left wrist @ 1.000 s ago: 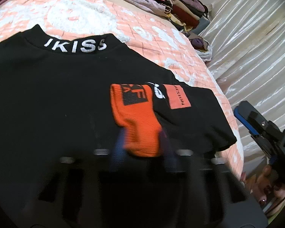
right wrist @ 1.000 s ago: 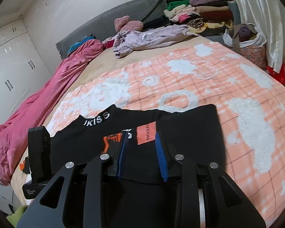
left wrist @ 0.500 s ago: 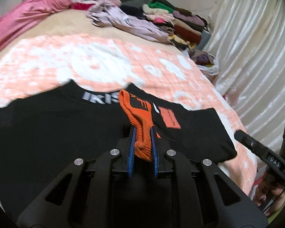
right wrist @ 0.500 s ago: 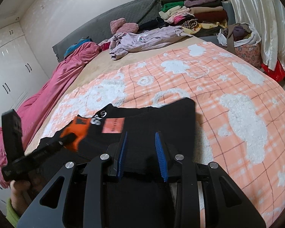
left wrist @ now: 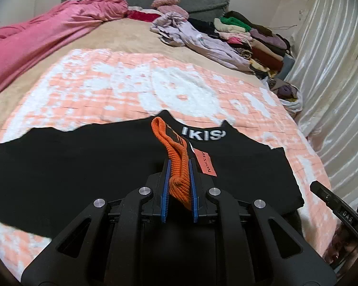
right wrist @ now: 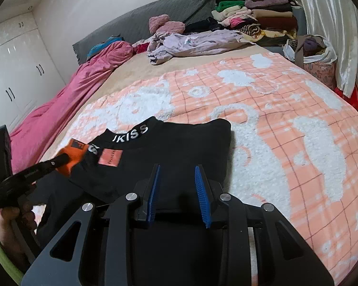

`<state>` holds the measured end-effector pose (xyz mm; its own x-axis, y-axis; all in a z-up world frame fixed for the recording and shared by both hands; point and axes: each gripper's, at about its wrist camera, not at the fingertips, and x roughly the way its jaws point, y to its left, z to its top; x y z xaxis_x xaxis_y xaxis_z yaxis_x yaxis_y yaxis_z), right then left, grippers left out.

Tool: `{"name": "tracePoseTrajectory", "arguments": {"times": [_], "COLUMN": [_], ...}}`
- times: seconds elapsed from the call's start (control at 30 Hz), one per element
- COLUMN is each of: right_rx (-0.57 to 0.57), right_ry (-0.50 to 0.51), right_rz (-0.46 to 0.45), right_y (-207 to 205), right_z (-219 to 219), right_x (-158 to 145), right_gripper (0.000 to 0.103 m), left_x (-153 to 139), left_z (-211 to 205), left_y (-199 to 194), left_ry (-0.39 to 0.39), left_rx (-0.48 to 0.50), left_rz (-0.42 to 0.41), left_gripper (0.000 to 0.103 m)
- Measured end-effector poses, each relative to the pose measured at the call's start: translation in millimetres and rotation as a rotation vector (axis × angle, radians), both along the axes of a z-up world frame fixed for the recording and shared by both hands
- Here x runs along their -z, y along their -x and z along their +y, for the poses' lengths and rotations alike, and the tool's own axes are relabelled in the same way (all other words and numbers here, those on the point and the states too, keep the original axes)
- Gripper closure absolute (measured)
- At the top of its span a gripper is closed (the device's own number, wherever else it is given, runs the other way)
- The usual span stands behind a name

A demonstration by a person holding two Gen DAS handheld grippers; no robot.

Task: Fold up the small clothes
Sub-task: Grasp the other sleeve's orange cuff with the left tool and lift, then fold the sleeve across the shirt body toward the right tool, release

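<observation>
A black top (left wrist: pixel 83 162) with white "IKISS" lettering on its collar lies on the peach and white blanket (left wrist: pixel 131 83). My left gripper (left wrist: pixel 179 164) is shut on its orange ribbed cuff (left wrist: pixel 176 166) and holds the sleeve lifted over the body. In the right wrist view the top (right wrist: pixel 179 147) lies ahead, the orange cuff (right wrist: pixel 71 159) sits at its left in the left gripper (right wrist: pixel 59 162). My right gripper (right wrist: pixel 177 174) is open and empty above the top's near edge.
A pink duvet (right wrist: pixel 66 100) runs along the bed's left side. A lilac garment (right wrist: pixel 191 43) and a stack of folded clothes (right wrist: pixel 255 21) lie at the far end. A bag (right wrist: pixel 315 52) and white curtains (left wrist: pixel 334 71) stand at the right.
My left gripper closed on the orange cuff, lifted it and carried the sleeve left across the top. My right gripper stayed open and shifted slightly right.
</observation>
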<state>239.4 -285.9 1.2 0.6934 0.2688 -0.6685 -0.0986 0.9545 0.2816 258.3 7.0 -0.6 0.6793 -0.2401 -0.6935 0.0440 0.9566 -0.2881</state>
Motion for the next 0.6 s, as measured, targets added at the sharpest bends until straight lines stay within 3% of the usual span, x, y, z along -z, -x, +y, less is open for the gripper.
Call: {"name": "tracePoseTrajectory", "arguments": {"times": [0.2, 0.37, 0.5, 0.6], "right_rx": [-0.014, -0.018, -0.027, -0.035], "right_ry": [0.058, 0.107, 0.145, 0.157], "right_rz": [0.017, 0.043, 0.047, 0.069], "right_y": [-4.0, -9.7, -12.4, -17.8], "right_z": [14.6, 24.9, 31.3, 32.2], "right_x": [11.8, 23.8, 29.2, 35.9], "right_gripper": [0.074, 0.074, 0.074, 0.074], "left_x": [10.7, 40.1, 41.6, 41.0], "left_z": [23.3, 34.4, 35.9, 34.4], "left_y": [1.5, -7.9, -6.2, -2.8], "left_ry": [-0.033, -0.033, -0.060, -0.121], "left_rx": [-0.043, -0.062, -0.058, -0.064], "left_rz": [0.033, 0.128, 0.134, 0.129], "left_gripper": [0.095, 0.095, 0.094, 0.092]}}
